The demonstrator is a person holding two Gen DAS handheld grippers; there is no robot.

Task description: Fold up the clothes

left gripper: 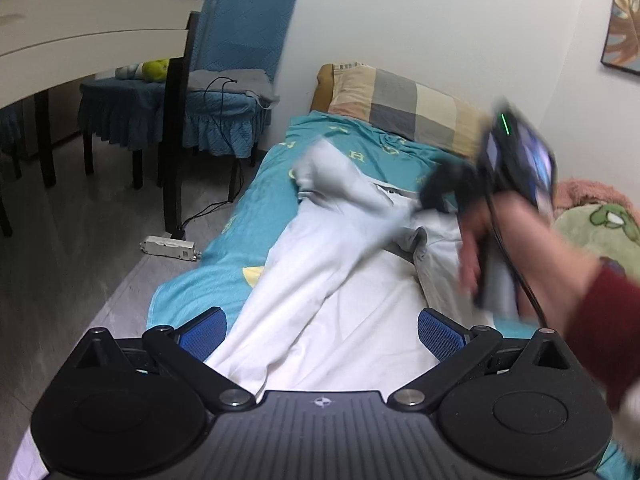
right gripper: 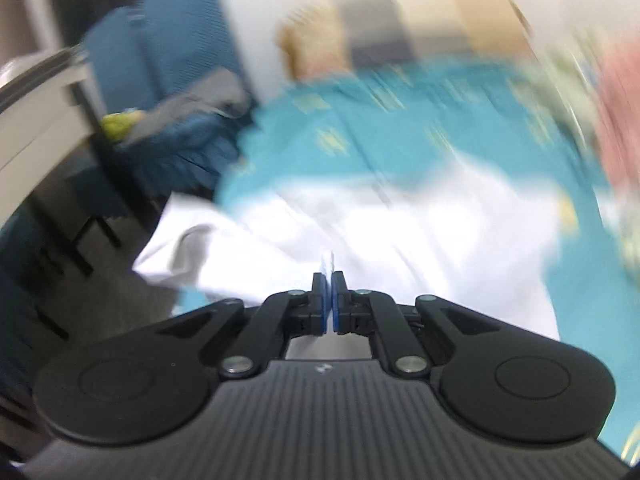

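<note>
Showing letters too small to read, the teal bedspread point(left gripper: 256, 216) carries pale trousers point(left gripper: 320, 272) at centre; the left gripper point(left gripper: 320, 332) hovers near, jaws wide, empty. Far right, the right gripper point(left gripper: 436, 200) lifts a trouser leg. Right wrist view, blurred: jaws closed on white trouser cloth point(right gripper: 329, 261).

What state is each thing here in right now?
Left gripper: fingers wide open, empty, over the cloth.
Right gripper: fingers shut on white cloth.
White cloth garment: unfolded, partly lifted, lying across the bed.
Teal patterned bed cover: spread flat.
Checked pillow: at the bed's head.
</note>
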